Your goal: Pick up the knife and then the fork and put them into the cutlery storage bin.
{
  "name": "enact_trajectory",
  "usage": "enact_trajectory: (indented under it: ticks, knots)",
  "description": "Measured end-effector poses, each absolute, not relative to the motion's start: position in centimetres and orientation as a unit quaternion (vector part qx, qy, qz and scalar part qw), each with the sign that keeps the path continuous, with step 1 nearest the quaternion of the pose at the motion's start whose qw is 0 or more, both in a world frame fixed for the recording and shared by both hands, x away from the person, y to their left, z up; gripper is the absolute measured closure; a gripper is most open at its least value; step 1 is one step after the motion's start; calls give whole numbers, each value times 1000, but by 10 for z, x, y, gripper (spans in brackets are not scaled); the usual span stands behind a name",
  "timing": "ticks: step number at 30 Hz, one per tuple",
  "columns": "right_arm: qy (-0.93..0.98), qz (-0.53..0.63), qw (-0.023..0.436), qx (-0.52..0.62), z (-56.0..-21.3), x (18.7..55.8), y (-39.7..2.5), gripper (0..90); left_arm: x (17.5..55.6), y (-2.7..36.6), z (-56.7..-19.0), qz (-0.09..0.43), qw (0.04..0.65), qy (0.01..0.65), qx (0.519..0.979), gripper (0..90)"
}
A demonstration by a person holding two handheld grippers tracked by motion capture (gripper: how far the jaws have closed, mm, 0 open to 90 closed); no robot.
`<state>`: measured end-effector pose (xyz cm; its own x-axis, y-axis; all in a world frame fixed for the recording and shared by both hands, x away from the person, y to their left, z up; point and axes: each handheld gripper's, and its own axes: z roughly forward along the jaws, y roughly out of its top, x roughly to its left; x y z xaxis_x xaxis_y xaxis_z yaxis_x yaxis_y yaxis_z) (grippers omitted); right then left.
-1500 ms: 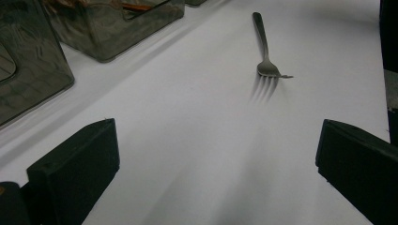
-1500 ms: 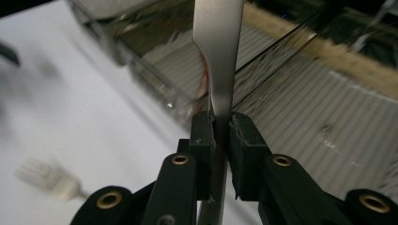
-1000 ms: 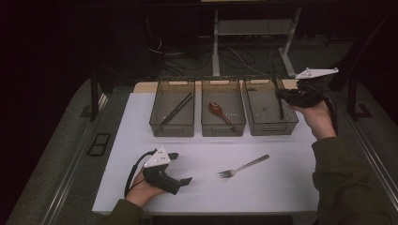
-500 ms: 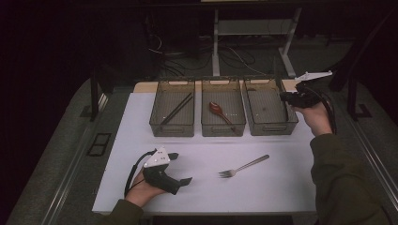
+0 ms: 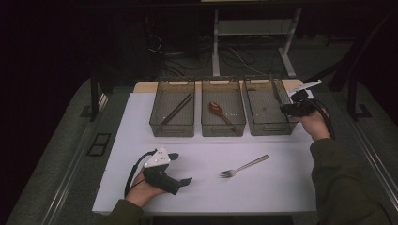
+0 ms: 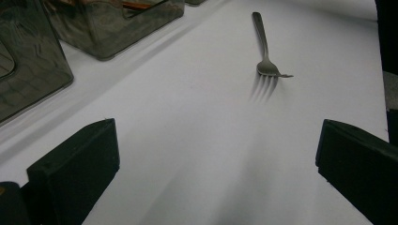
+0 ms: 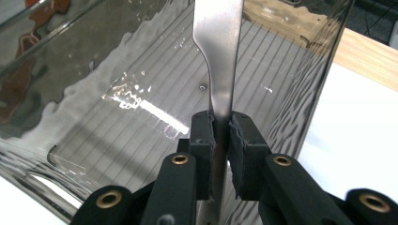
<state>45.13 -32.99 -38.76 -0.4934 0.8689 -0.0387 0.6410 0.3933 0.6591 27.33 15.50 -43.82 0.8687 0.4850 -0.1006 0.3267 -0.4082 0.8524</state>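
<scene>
Three bins (image 5: 223, 124) at twelve o'clock; right gripper (image 7: 221, 136) clamps a knife (image 7: 220, 56) over the rightmost, left gripper (image 6: 211, 159) gapes toward a fork (image 6: 265, 51).

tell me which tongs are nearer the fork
Left. The left tongs rest open on the table just left of the fork; the right tongs are farther off, over the right bin, gripping a knife.

The flat metal utensil (image 7: 218, 56) pinched in the right gripper (image 7: 221, 136) runs off the top edge, so its working end is unseen. The bins (image 6: 28, 56) are cropped at the frame's edge.
</scene>
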Motion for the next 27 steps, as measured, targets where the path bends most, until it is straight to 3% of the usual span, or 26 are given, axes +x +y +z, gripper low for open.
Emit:
enact_trajectory:
  ticks: [16, 20, 27]
  knots:
    - [829, 244, 203, 461, -396, 462, -310, 769, 273, 156, -438, 81, 485, 242, 836, 0]
    - [822, 262, 201, 465, -397, 463, -309, 601, 273, 156, -438, 81, 484, 241, 837, 0]
    - [810, 279, 205, 474, -395, 462, -311, 460, 273, 155, -438, 80, 484, 241, 837, 0]
